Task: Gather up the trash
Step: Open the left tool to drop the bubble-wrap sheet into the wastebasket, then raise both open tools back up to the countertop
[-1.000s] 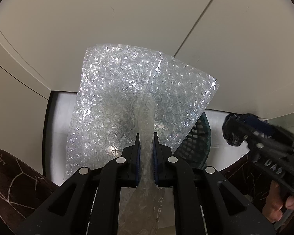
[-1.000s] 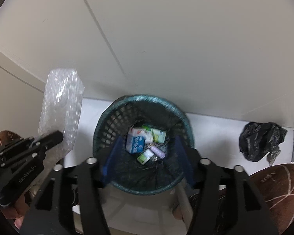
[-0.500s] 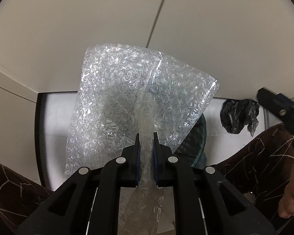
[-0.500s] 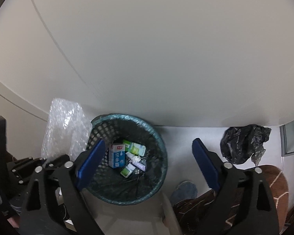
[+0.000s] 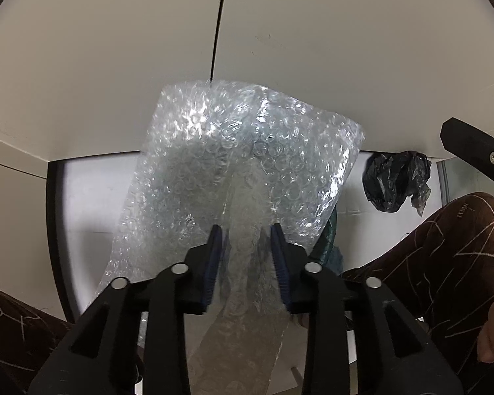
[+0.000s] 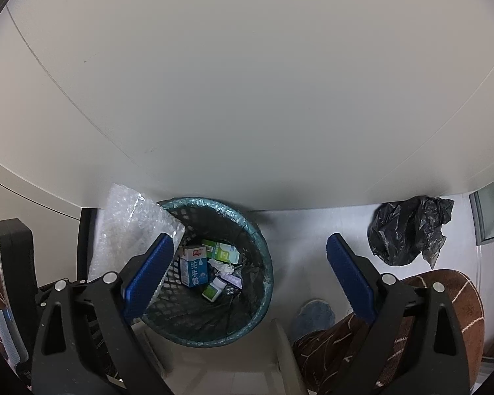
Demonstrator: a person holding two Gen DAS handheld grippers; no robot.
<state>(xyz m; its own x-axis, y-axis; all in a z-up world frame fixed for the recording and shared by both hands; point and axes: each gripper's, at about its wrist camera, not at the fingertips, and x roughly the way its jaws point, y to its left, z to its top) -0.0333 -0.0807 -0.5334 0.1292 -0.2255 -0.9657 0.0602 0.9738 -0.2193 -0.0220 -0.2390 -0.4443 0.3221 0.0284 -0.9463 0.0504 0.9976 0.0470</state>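
A crumpled sheet of clear bubble wrap point(image 5: 247, 151) hangs down in front of my left gripper point(image 5: 243, 230). The jaws are opening, and a twisted strip of the wrap lies loose between the blue pads without being pinched. The wrap point(image 6: 128, 223) hangs over the left rim of a dark green mesh bin point(image 6: 263, 250), which shows as a sliver point(image 5: 329, 243) behind the wrap. In the bin lie a blue milk carton point(image 6: 192, 270), a green box point(image 6: 222, 251) and small scraps. My right gripper point(image 6: 249, 237) hovers open above the bin with nothing between its fingers.
A crumpled black plastic bag point(image 6: 408, 230) lies on the pale floor right of the bin, against the white wall. The person's legs in brown patterned trousers point(image 6: 428, 312) and a blue slipper point(image 6: 314, 316) are close below. A dark upright edge point(image 5: 54, 230) stands at left.
My left jaws, shut tight on the wrap before, have come apart and the wrap has slackened. My right jaws have spread wider and the gripper has drifted right and a little up from the bin.
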